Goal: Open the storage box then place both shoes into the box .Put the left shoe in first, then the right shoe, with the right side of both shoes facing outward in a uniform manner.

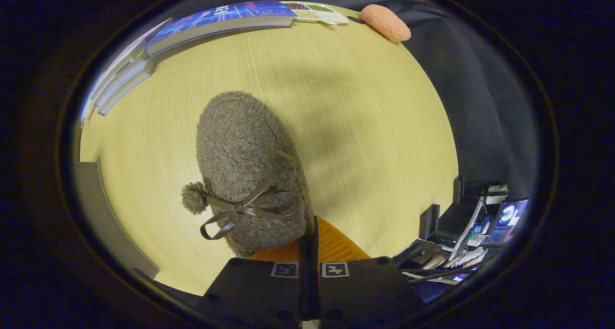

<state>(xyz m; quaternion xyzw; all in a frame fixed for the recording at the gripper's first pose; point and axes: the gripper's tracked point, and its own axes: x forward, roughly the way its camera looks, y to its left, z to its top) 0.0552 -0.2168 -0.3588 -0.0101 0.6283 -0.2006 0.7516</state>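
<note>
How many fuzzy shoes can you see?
1. The fuzzy shoe with a bow hangs above the table, gripped at its heel by the gripper, whose fingers look closed on it. The other shoe may be hidden.

Grey-brown fleecy shoe (245,161) with brown ribbon bow (247,208) and pompom; pale wood-grain table (365,141); orange-pink sponge (385,22); blue-covered books (216,19).
</note>
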